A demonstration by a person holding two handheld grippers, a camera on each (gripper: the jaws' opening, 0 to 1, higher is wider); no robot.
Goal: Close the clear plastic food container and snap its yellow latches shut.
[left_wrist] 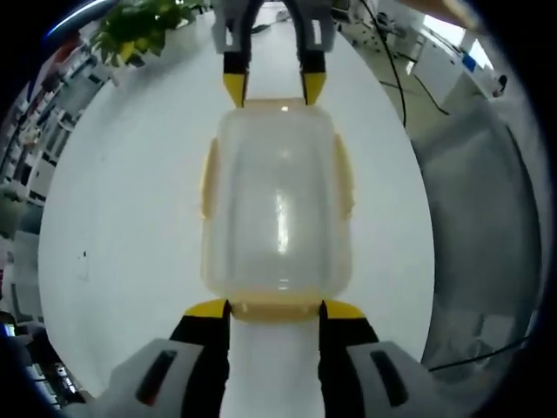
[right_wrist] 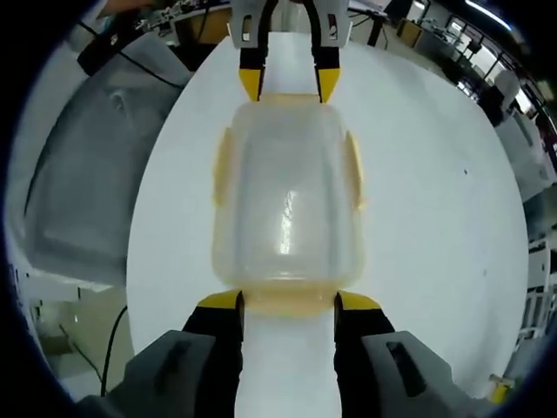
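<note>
The clear plastic container [left_wrist: 277, 200] stands on the white table [left_wrist: 122, 218] with its lid on. Pale yellow latches [left_wrist: 209, 178] run along both long sides. My left gripper [left_wrist: 277, 309] is open, its yellow tips against the near end, one on each side of the end latch [left_wrist: 277, 306]. At the far end my right gripper [left_wrist: 274, 87] is open in the same way. In the right gripper view the container [right_wrist: 287, 196] lies between my right gripper [right_wrist: 289, 303] below and my left gripper [right_wrist: 289, 84] above. Whether the latches are snapped I cannot tell.
The table is round and white, with bare surface on both sides of the container. A green plant [left_wrist: 144, 26] stands beyond its far edge, and cables [left_wrist: 392, 70] trail off it. A grey sheet [right_wrist: 78, 174] lies on the floor beside the table.
</note>
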